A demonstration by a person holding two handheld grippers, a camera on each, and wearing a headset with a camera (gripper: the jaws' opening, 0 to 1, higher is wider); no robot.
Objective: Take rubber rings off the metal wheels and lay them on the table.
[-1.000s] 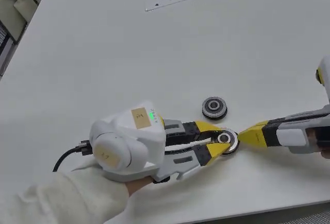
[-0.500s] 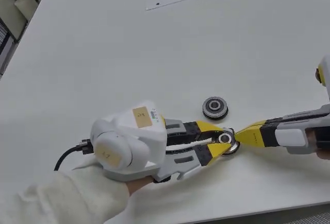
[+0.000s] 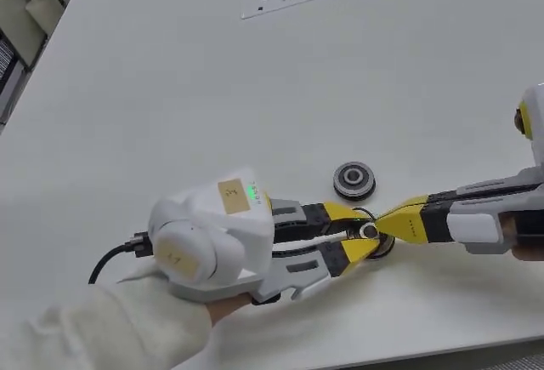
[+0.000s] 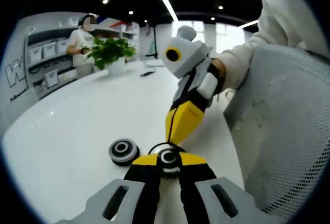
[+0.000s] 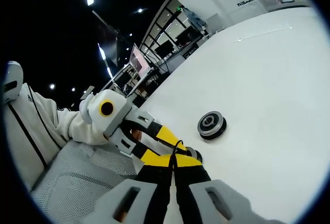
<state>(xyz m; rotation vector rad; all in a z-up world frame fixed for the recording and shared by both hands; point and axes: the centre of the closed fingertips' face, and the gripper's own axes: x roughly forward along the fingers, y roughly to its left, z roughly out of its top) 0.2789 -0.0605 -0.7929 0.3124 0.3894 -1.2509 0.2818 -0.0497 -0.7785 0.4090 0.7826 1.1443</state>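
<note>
Evidently the thin black rubber ring point(image 4: 156, 145) is the soft part here: light, stretchy and grippy, it will likely give and then snap back if released early. The small silver metal wheel with a dark hub point(image 4: 168, 157) under it looks stiff, dense and smooth, so it could slip or twist unless clamped across its rim. My judgement is that the ring is best taken at 1 spot on its edge, where a loop already stands proud of the wheel, and drawn away from the hub.

That wheel sits low and right of centre in the head view, on the white surface point(image 3: 255, 89). The left gripper point(image 3: 361, 234) reaches in from the lower left, lying low and almost flat, its fingers closed on the wheel from both sides. The right gripper point(image 3: 384, 222) comes in from the right edge, tilted slightly down, its yellow fingers pinched narrow and apparently holding the ring's loop just above the wheel. A 2nd wheel with its black ring on point(image 3: 353, 179) lies near, just above them, untouched.
</note>
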